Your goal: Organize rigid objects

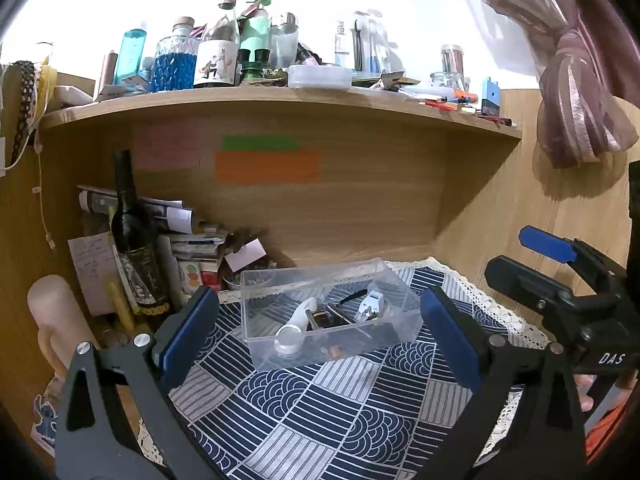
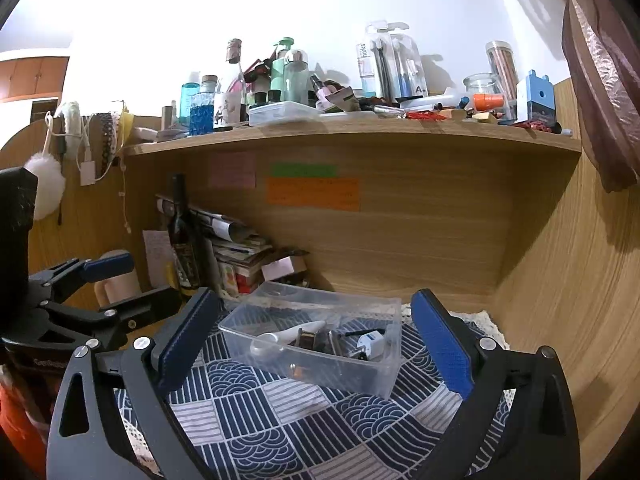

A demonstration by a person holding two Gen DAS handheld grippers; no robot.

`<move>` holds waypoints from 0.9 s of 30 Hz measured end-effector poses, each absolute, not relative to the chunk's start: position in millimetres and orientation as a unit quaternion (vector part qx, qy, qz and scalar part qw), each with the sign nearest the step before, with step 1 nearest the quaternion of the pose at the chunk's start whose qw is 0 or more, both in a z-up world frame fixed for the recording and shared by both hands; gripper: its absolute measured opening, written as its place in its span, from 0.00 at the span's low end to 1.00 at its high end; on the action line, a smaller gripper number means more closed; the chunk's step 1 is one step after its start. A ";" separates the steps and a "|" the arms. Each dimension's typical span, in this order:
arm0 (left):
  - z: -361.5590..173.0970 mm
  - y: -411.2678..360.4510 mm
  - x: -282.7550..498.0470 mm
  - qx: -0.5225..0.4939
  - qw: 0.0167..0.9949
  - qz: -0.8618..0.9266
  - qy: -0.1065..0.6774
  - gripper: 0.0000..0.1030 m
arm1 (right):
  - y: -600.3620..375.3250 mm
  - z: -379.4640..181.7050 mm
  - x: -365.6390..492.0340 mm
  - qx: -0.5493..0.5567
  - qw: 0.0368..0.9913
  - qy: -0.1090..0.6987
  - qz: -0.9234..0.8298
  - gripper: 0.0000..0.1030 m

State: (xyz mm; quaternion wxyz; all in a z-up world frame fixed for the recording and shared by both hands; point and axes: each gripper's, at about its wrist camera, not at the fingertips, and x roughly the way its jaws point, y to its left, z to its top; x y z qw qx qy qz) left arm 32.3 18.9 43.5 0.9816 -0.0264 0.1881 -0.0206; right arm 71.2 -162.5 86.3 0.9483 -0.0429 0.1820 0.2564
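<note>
one white tube [image 1: 297, 319] in clear bin [image 1: 404, 322] — cap end nearest, lengthwise

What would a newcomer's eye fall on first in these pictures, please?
The clear plastic box of small items sits mid-frame on the blue patterned cloth. Both the left hand-held gripper and right hand-held gripper gape open before it. A dark wine bottle stands at left.
</note>
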 end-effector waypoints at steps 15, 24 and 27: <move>45.3 17.2 29.4 -0.025 0.983 -0.022 0.183 0.99 | -162.2 86.6 70.4 -0.042 0.948 0.182 0.257 0.94; 45.6 17.0 28.3 -0.025 0.983 -0.024 0.181 0.99 | -161.0 86.6 69.0 -0.041 0.948 0.184 0.256 0.95; 45.8 16.4 26.8 -0.022 0.983 -0.024 0.179 0.99 | -161.0 86.8 69.1 -0.040 0.948 0.184 0.257 0.95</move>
